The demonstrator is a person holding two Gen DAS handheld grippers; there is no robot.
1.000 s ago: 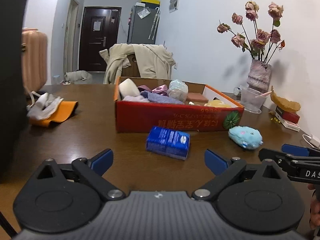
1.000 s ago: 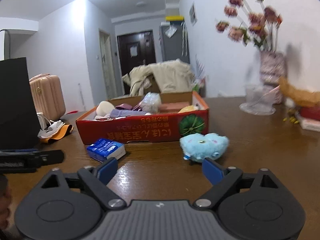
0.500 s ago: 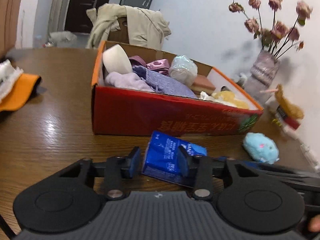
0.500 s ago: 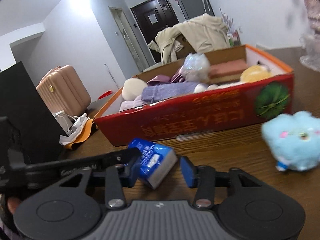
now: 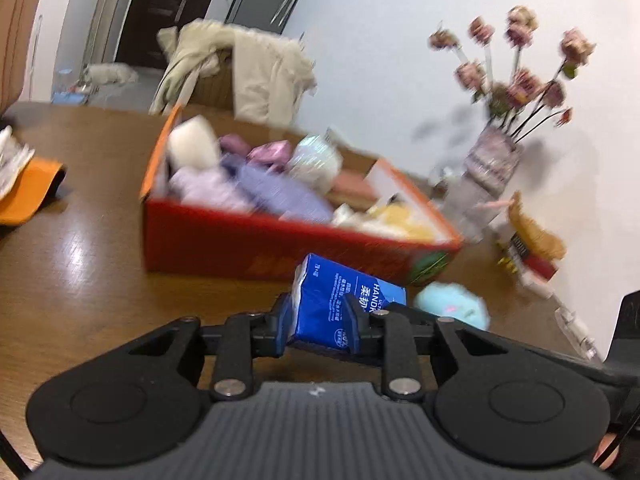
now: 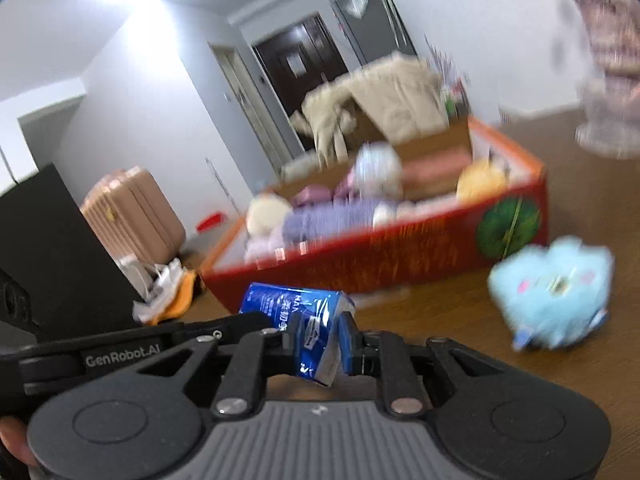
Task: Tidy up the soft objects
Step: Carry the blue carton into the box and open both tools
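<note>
With the soft blue plastic-wrapped tissue pack (image 5: 344,304) pinched in both claws at once and seemingly raised just off the brown wooden table (image 5: 80,264), best carried level over the near wall of the red cardboard box (image 5: 256,240) and let go only above a gap among the soft things inside. Left claw (image 5: 320,314) clamped on the pack's broad faces; right claw (image 6: 320,332) nipping one short end. Worth easing one grip off first, since a double squeeze looks likely to crumple or twist so yielding a packet.

From the left wrist view: orange cloth (image 5: 28,196) far left, box contents from above, vase of dried pink roses (image 5: 496,160) at the right wall. From the right wrist view alone: black upright block (image 6: 52,248) and pink hard-shell suitcase (image 6: 136,216) at left, the pack's crushed end face, and the fluffy light-blue plush toy (image 6: 552,284) large at right, on the table near the box's right corner.
</note>
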